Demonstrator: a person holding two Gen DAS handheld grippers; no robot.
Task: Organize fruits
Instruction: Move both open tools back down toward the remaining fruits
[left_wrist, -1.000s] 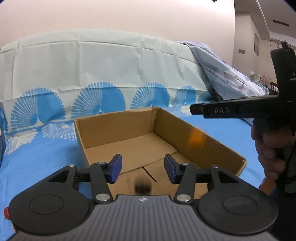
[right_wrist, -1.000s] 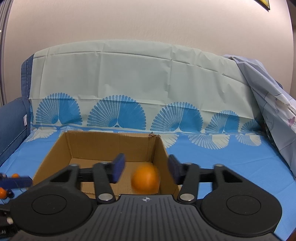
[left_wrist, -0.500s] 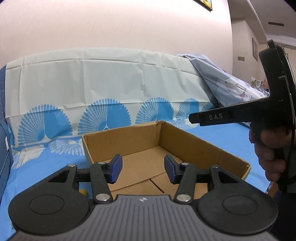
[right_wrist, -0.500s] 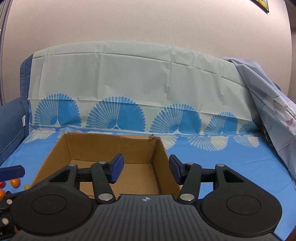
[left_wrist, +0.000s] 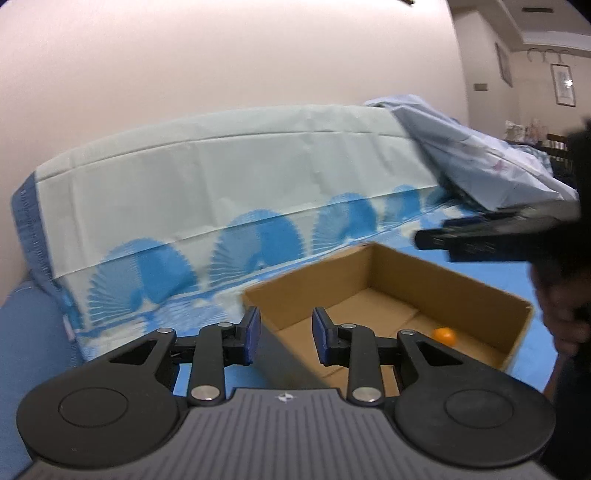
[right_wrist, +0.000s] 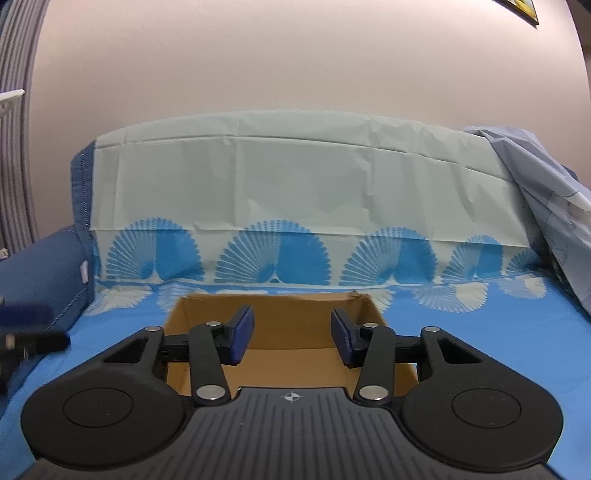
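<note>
While both pairs of jaws have just been closing, neither has anything between its pads: the left gripper (left_wrist: 283, 338) has its blue pads apart with only air and the box's near corner seen past them, and the right gripper (right_wrist: 291, 339) likewise stands with a clear gap between its fingers. Ahead of and below the left gripper's fingers sits the open cardboard box (left_wrist: 491, 295) on the blue patterned sheet (left_wrist: 517, 273), and a small orange fruit (left_wrist: 444, 334) lies on the box floor to the right of the right-hand finger, close to the near right wall and well clear of the pads. Farther right, above the box's far side, the other gripper's dark finger bar shows blurred, with a hand (left_wrist: 561, 314) behind it in shadow. From the right wrist view the cardboard box (right_wrist: 269, 314) lies straight ahead beyond the fingertips, its back wall framed between the two pads; the fruit cannot be seen there. To the left of those fingers a blurred dark shape enters at the frame's edge. Behind everything, a pale cloth with blue fan motifs (right_wrist: 273, 258) drapes the backrest.
</note>
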